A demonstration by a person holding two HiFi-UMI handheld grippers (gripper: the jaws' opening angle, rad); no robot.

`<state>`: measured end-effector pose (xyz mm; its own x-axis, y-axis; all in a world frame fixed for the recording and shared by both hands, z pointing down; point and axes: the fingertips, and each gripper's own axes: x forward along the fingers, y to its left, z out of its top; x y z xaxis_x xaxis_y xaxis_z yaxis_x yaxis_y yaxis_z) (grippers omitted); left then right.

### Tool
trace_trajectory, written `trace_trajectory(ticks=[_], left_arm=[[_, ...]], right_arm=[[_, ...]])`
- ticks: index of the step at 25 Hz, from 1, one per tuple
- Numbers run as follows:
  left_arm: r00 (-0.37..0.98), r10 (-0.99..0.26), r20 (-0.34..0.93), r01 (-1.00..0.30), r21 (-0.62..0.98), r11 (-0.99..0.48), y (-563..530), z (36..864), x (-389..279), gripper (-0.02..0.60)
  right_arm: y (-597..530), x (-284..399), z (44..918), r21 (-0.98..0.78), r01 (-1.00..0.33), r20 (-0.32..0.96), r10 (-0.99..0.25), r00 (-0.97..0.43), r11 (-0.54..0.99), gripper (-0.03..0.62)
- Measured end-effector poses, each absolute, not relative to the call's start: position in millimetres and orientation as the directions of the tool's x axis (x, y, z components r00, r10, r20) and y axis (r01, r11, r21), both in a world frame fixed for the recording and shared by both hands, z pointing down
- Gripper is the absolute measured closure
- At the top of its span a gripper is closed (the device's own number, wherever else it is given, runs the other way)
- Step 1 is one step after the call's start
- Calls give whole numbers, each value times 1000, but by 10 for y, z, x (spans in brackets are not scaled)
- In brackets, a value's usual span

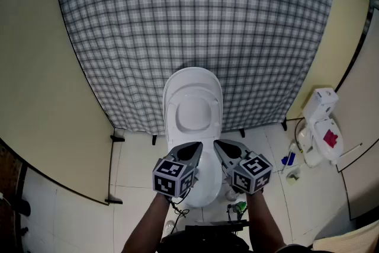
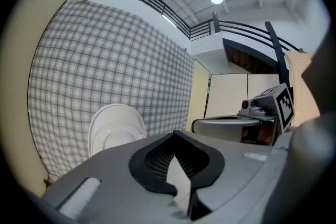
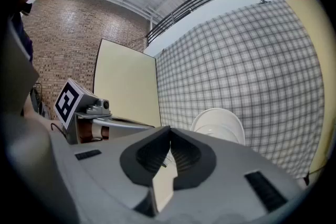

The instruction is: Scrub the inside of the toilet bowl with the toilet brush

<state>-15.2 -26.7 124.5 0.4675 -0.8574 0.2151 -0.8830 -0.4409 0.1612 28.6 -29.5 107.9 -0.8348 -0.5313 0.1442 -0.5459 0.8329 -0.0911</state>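
Note:
A white toilet [image 1: 192, 109] stands against the checked backdrop, its lid raised. Its bowl [image 1: 207, 183] lies partly hidden under my two grippers. Over the bowl's left side my left gripper [image 1: 190, 151] is shut and holds nothing. My right gripper [image 1: 222, 147] hovers beside it, also shut and empty. The left gripper view shows the raised lid [image 2: 115, 128] ahead, and the right gripper view shows the lid [image 3: 218, 126] too. I cannot make out a toilet brush in any view.
A grey checked cloth [image 1: 195, 15] hangs behind the toilet, between cream panels at left [image 1: 35, 68] and right [image 1: 343, 38]. On the tiled floor at right stand a white device with a red patch [image 1: 323, 127] and a small blue item [image 1: 288, 158]. A green object [image 1: 238, 206] lies by the toilet base.

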Motion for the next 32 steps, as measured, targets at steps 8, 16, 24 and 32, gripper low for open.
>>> trace_trajectory(ticks=[8, 16, 24, 32], left_arm=[[470, -853, 226, -880, 197, -432, -386, 1424, -480, 574], [533, -801, 273, -844, 242, -479, -577, 1942, -258, 574], [549, -762, 342, -834, 275, -477, -601, 2501, 18, 574], [551, -722, 420, -834, 311, -455, -601, 3301, 153, 574]], right_arm=[[-474, 115, 1196, -105, -585, 159, -567, -808, 804, 592], [-701, 392, 1680, -97, -655, 232, -623, -747, 749, 592], [-759, 774, 2335, -118, -714, 348, -644, -681, 690, 592], [-733, 1016, 3149, -165, -752, 446, -632, -634, 638, 592]])
